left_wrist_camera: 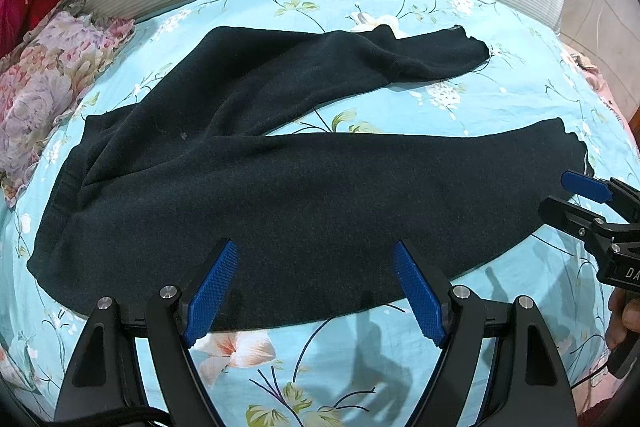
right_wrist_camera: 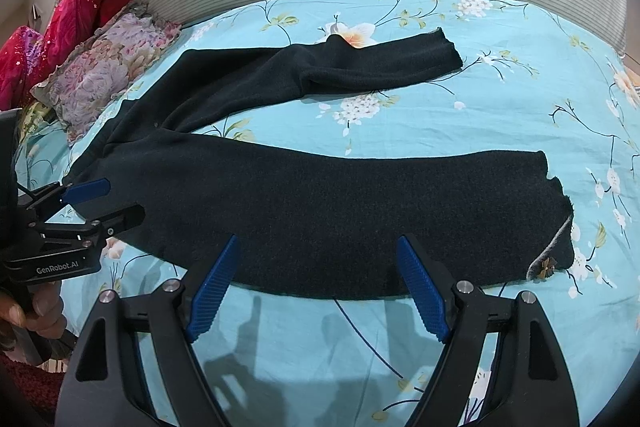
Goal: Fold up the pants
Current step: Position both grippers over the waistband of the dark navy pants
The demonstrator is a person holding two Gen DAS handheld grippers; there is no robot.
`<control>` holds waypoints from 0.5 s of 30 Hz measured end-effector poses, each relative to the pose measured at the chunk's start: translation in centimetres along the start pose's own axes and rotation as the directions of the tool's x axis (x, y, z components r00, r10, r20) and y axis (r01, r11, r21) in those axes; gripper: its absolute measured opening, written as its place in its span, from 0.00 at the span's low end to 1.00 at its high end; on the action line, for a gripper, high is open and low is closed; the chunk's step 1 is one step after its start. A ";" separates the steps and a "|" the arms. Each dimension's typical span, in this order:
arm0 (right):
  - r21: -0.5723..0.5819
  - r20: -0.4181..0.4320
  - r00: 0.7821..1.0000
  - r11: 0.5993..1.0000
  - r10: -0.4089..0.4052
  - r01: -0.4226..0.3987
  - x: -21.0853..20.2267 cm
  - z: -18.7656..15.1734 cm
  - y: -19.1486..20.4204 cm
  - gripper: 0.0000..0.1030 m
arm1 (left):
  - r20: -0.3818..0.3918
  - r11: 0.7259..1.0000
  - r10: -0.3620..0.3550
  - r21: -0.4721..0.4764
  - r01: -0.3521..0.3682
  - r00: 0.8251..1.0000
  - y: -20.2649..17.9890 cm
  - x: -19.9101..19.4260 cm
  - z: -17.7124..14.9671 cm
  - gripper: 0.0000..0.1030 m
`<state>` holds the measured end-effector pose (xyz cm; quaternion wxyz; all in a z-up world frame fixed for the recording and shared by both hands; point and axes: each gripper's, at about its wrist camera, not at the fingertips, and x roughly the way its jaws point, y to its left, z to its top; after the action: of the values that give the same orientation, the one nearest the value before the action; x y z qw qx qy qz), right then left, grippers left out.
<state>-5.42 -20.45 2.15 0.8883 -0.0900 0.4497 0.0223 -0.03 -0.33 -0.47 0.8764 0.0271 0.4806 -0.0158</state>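
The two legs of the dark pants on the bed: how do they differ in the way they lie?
The near leg lies flat and smooth along the front edge of the bed sheet; the far leg is bent partway and has a raised bump on its upper edge. The near leg's cuff shows a grey trim with a small flower; the far leg's cuff looks plain. Both are dark and spread apart.

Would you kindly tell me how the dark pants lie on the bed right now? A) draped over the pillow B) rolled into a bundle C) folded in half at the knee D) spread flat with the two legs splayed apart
D: the pants lie flat on the floral sheet, with sheet showing between the two legs.
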 end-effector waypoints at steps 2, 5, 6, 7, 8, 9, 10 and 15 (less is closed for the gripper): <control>0.000 -0.001 1.000 1.000 0.000 0.000 -0.1 -0.2 0.2 0.79 | -0.008 1.000 0.001 0.002 -0.001 1.000 0.0 0.1 0.0 0.79; -0.001 -0.003 1.000 1.000 -0.001 0.001 0.0 -0.1 -0.3 0.79 | -0.020 1.000 -0.004 0.000 0.004 1.000 0.0 0.3 0.0 0.79; 0.000 -0.003 1.000 1.000 0.000 0.000 0.0 -0.1 -0.2 0.79 | -0.038 1.000 -0.005 0.000 0.005 0.999 0.0 0.3 0.1 0.79; 0.000 -0.003 1.000 1.000 0.000 0.000 0.0 -0.1 -0.2 0.79 | -0.044 1.000 -0.006 0.002 0.006 0.999 0.0 0.4 0.1 0.79; 0.000 -0.003 1.000 1.000 0.001 -0.001 0.0 0.0 -0.1 0.79 | -0.050 1.000 -0.006 0.003 0.006 0.999 0.0 0.4 0.2 0.79; 0.001 -0.002 1.000 1.000 0.002 -0.002 0.0 0.1 -0.1 0.79 | -0.063 1.000 -0.007 0.004 0.007 0.998 0.0 0.5 0.2 0.79; 0.001 -0.004 1.000 1.000 0.003 -0.003 0.0 0.0 -0.1 0.79 | -0.066 1.000 -0.008 0.004 0.008 0.998 0.0 0.5 0.3 0.79; 0.003 -0.006 1.000 1.000 0.003 -0.003 0.4 0.0 -0.1 0.79 | -0.056 1.000 -0.003 0.010 0.003 0.998 0.0 0.8 0.4 0.79</control>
<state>-5.23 -20.60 1.87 0.8871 -0.0881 0.4525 0.0229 0.72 -0.38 -0.93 0.8625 0.0311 0.5048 -0.0187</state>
